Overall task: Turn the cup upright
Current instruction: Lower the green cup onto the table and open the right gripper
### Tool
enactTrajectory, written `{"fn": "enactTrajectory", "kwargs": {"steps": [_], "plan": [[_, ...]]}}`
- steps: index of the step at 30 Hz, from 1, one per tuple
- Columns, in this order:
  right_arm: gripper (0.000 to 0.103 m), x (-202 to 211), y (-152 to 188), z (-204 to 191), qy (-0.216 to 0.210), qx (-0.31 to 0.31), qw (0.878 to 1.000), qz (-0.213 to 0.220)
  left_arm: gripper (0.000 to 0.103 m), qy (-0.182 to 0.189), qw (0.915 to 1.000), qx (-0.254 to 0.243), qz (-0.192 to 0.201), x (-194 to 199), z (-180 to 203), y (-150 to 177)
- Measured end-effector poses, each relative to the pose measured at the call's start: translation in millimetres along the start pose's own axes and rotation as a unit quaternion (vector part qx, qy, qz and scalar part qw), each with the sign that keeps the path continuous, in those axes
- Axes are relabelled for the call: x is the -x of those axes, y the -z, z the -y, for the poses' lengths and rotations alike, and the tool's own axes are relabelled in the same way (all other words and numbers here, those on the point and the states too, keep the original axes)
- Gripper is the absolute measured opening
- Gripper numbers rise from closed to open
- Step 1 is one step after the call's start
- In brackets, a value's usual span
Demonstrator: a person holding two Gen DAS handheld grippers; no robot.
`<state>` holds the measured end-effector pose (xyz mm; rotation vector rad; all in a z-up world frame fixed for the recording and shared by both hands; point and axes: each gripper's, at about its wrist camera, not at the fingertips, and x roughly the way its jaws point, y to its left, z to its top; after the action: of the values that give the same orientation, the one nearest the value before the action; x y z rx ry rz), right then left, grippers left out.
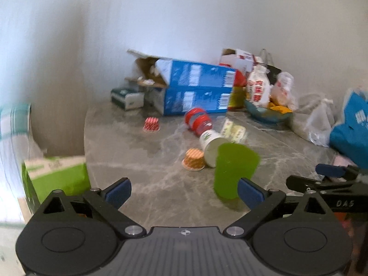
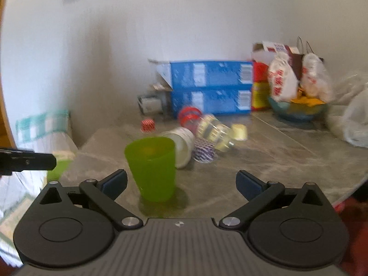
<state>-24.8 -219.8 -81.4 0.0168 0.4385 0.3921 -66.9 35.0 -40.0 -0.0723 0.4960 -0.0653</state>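
Cup (image 2: pixel 151 168) stands upright, mouth up, on my tabletop (image 2: pixel 264 165), free of both grippers. My left fingers (image 1: pixel 118 189) and right fingers (image 2: pixel 249 182) are spread wide, gripping nothing.

A home kitchen corner: marble-look counter (image 1: pixel 142 179) cluttered with blue cartons (image 1: pixel 195 87) and a snack bowl (image 1: pixel 268 112).

We saw a grey marbled table (image 1: pixel 128 161) pushed against a plain white wall (image 1: pixel 184 23). At the far side lay clutter: blue boxes (image 1: pixel 197 85), a bowl (image 1: pixel 266 115) and bags (image 1: pixel 319 124). Left of the table hung a checked cloth (image 2: pixel 41 124). Light was soft and even.
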Motion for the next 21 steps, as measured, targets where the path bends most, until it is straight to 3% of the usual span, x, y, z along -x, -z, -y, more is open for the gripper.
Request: {"fn": "enactTrajectory", "kwargs": {"steps": [3, 10, 21], "plan": [[0.102, 20, -14, 3, 0.003, -0.01, 1.0, -0.021, 0.1, 0.016, 0.9998, -0.012, 0.004, 15, 13, -13], [0.102, 67, -24, 0, 0.013, -0.009, 1.0, 0.0, 0.1, 0.028, 0.9993, -0.025, 0.008, 42, 32, -8], [0.102, 75, -15, 7, 0.002, -0.026, 1.0, 0.008, 0.1, 0.026, 0.9993, -0.009, 0.027, 54, 42, -3]]}}
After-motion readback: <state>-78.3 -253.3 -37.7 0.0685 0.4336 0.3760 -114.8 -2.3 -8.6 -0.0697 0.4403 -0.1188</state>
